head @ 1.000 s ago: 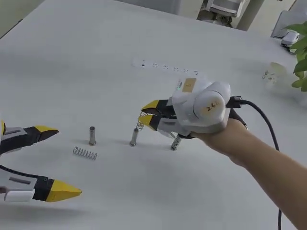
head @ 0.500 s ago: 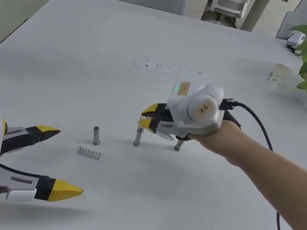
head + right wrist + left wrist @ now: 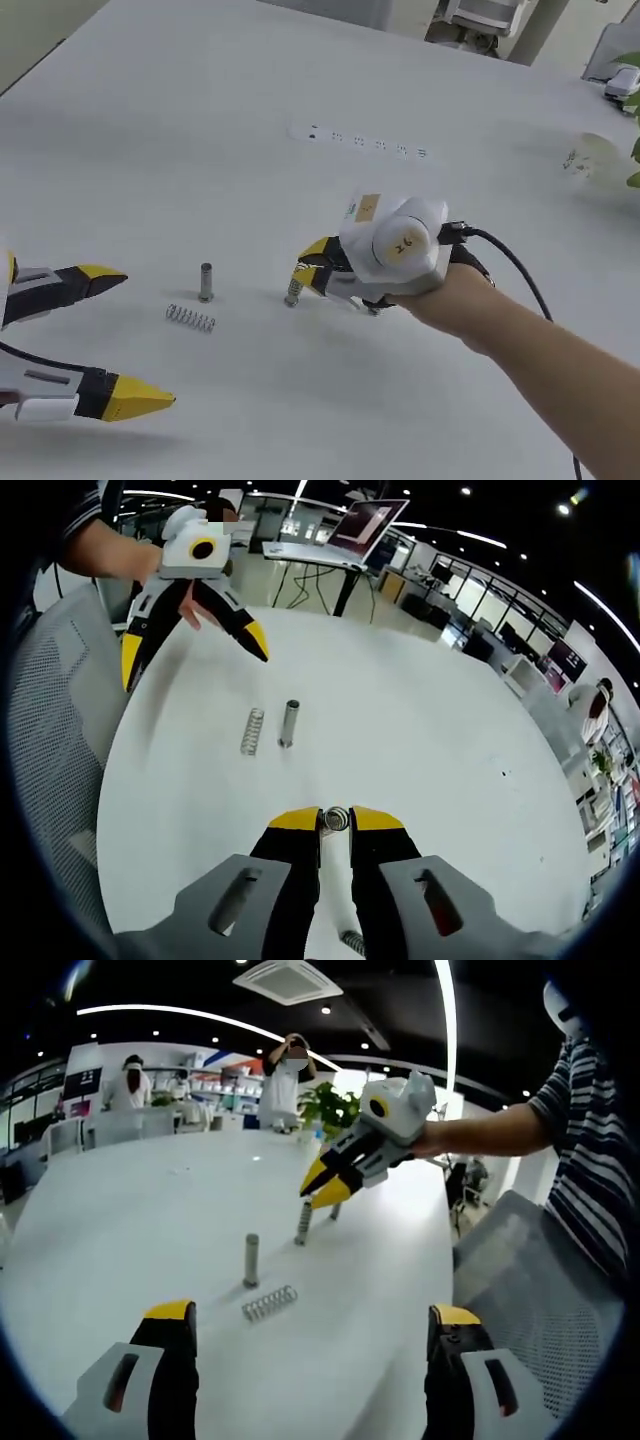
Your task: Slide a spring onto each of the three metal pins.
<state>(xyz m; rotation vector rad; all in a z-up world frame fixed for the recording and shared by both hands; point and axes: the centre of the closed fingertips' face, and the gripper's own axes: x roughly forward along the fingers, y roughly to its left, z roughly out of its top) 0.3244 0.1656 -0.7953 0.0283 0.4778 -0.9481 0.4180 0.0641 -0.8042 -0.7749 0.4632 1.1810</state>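
A large white workbench (image 3: 200,120) runs past every edge of the head view. From the lower right of that view a person's bare forearm reaches in, the hand (image 3: 455,295) wrapped round the white body of the right gripper (image 3: 308,272) near the centre; a black cable (image 3: 510,262) trails from its back. That body hides most of its jaws, so just the yellow tips show. In the right gripper view the jaws (image 3: 336,818) stand almost together, pinching a spring (image 3: 336,820) whose top coil peeks between the tips. In the head view this spring sits over the middle pin (image 3: 294,291), and how far down it has gone is hard to make out. The left gripper (image 3: 140,340) enters at the lower left, cut off by the frame edge, its jaws spread wide with nothing between them. A white power strip (image 3: 365,143) lies flat in the upper middle. Left of centre a bare pin (image 3: 206,282) stands upright, and a loose spring (image 3: 190,319) lies on its side just below it. The third pin (image 3: 334,1210), wearing a spring, shows small in the left gripper view behind the middle one.
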